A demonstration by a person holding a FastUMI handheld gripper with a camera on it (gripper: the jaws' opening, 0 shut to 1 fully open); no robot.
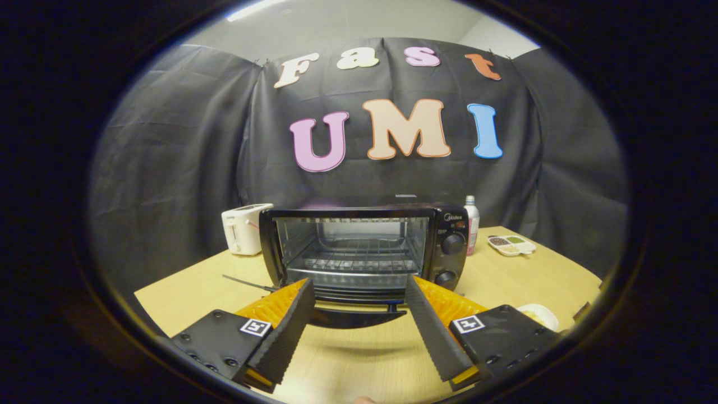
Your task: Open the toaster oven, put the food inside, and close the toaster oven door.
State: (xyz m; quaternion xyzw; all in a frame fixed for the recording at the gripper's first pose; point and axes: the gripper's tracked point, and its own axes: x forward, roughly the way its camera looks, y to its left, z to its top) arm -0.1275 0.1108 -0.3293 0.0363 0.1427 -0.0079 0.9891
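Held low over a pale wooden worktop [505,275], jaws [359,286] spread wide apart, gripping nothing, both fingers angled toward a black toaster oven [367,247] standing just ahead. Oven door [350,306] dropped open and lying flat, its curved dark handle between the two fingertips. Inside, a bare wire rack [356,264]. Two round knobs on the oven's right panel. Behind the oven to the left, a white pop-up toaster [244,227]. To the right, partly hidden by the oven, a slim white bottle with a pink label [472,224]. Further right, a white divided dish [511,244] holding small dark and green portions, too small to identify. Beside the right finger, a white bowl [539,315], partly cut off, holding something pale, hard to make out.
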